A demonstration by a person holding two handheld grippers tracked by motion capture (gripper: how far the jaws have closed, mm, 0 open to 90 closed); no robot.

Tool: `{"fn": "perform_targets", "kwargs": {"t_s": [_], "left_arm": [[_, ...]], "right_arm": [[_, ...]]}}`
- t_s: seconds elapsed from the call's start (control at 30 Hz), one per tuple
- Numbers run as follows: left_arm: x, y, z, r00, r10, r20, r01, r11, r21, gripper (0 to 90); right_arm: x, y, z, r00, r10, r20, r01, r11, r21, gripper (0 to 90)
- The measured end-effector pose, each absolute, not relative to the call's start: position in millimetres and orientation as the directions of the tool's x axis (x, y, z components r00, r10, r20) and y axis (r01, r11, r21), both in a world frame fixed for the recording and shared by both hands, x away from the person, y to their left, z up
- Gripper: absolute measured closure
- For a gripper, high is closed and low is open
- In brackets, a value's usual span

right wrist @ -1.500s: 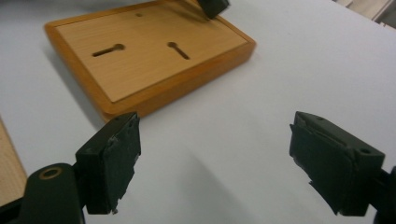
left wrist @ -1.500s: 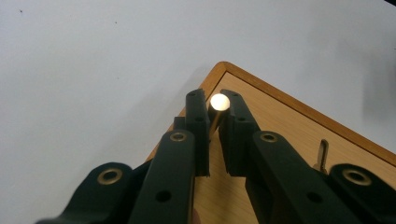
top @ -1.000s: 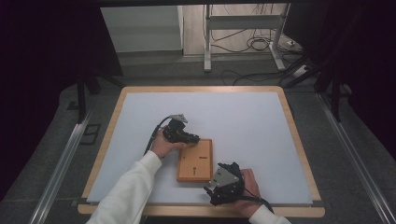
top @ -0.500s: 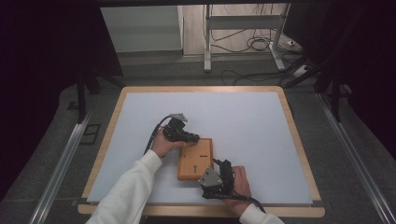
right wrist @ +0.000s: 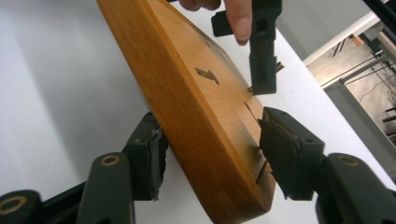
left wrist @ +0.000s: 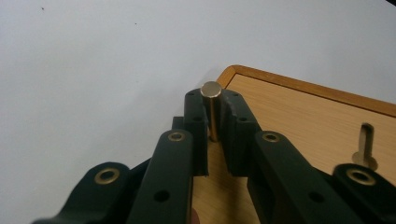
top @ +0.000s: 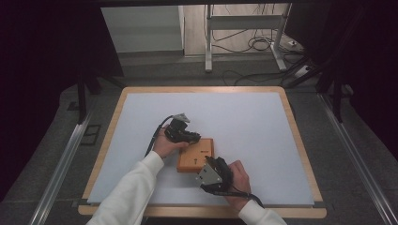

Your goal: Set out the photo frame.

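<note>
**Operator:** While my left gripper (left wrist: 214, 122) stays clamped on the metal pin (left wrist: 212, 108), I keep that pin upright, its foot touching the wooden board (top: 197, 154) near a rounded corner. Holding it vertical seems sensible: my guess is it must drop straight into a hole there.

**Observer:** And your right gripper (right wrist: 212, 161)?

**Operator:** Its jaws stand apart, one on each side of the board's near edge. They have just been closing, with the board between them; in the right gripper view I see the left pad close against the underside face and the right pad near the top face, but I judge neither presses yet. I would call it apart, not gripping.

**Observer:** Why take the edge at all?

**Operator:** To steady the board, I think, so it cannot slide on the bench (top: 263, 122) as the pin is pushed down. Ahead of the right gripper the board's top shows cut slots (right wrist: 208, 74), and beyond them my left gripper with a fingertip (right wrist: 240, 21) resting on it.

**Observer:** Where does the board sit overall?

**Operator:** Flat on the white bench, directly between my two grippers, the left at its far corner and the right at its near edge.
</note>
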State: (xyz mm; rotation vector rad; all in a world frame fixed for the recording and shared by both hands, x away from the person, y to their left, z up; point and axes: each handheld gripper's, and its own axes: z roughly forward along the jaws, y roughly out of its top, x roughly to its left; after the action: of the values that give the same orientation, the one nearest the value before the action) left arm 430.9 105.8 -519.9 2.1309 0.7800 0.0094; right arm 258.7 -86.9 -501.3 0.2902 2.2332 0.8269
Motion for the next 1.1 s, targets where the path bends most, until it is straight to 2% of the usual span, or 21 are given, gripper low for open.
{"fn": "perform_targets", "kwargs": {"t_s": [0.23,0.43,0.63,0.8,1.1], "left_arm": [[431.5,106.3,-520.1,0.803,0.535,-0.263,0.53,-0.44,0.725,78.5],[430.3,115.2,-515.7,0.772,0.575,-0.27,0.545,-0.382,0.746,61.6],[418.2,142.1,-507.8,0.748,0.617,-0.244,0.533,-0.339,0.776,52.0],[397.8,168.6,-504.9,0.724,0.667,-0.176,0.506,-0.34,0.793,47.8],[366.3,203.9,-510.6,0.71,0.682,-0.174,0.513,-0.332,0.792,45.8]], "right_arm": [[261.1,-89.7,-494.7,-0.704,0.43,-0.566,-0.048,0.766,0.641,46.6],[262.4,-90.9,-490.4,-0.697,0.436,-0.568,-0.049,0.762,0.645,48.2],[263.5,-92.1,-488.8,-0.702,0.434,-0.565,-0.046,0.764,0.644,48.4],[263.6,-92.4,-488.2,-0.702,0.429,-0.568,-0.047,0.768,0.638,48.9],[266.7,-92.4,-481.6,-0.702,0.419,-0.576,-0.049,0.779,0.625,50.9]]}}
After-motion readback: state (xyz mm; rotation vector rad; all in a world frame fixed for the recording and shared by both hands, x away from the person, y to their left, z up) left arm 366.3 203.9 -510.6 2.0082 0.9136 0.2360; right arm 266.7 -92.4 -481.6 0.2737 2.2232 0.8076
